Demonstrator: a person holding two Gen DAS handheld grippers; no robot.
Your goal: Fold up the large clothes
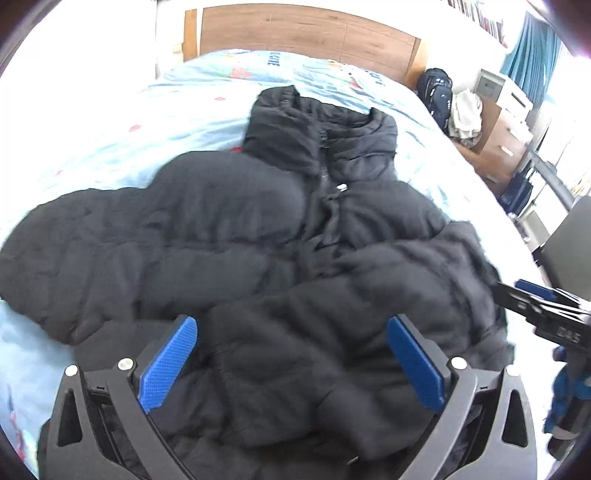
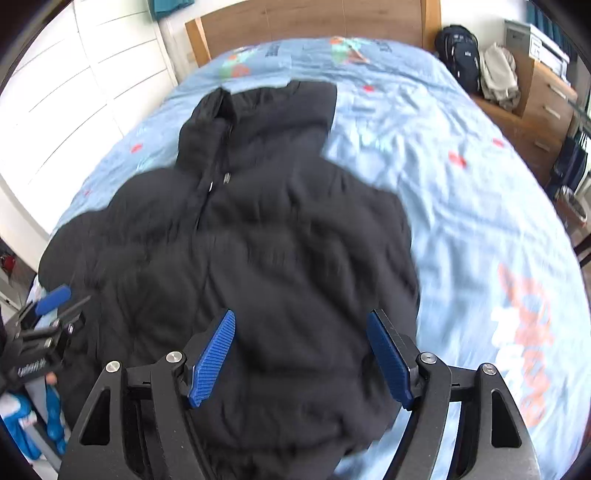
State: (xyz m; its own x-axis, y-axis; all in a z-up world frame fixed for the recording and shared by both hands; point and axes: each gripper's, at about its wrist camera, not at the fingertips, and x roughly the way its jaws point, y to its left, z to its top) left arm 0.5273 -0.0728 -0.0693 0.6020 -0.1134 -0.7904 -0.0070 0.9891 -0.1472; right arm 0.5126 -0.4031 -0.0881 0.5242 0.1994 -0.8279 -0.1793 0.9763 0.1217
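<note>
A black puffer jacket (image 1: pixel 236 229) lies front-up on the bed, collar toward the headboard; it also shows in the right wrist view (image 2: pixel 258 229). One sleeve lies folded across its lower front (image 1: pixel 332 332); the other spreads out to the left (image 1: pixel 74 251). My left gripper (image 1: pixel 291 332) is open and empty, hovering over the jacket's lower part. My right gripper (image 2: pixel 301 332) is open and empty above the jacket's lower right side. Each gripper shows at the edge of the other's view: the right one (image 1: pixel 532 299), the left one (image 2: pixel 51 299).
The bed has a light blue printed cover (image 2: pixel 461 206) and a wooden headboard (image 1: pixel 303 29). A dark backpack (image 2: pixel 458 55), a pile of pale cloth (image 2: pixel 498 74) and a wooden drawer unit (image 2: pixel 546 96) stand to the right. White wardrobe doors (image 2: pixel 74 81) are on the left.
</note>
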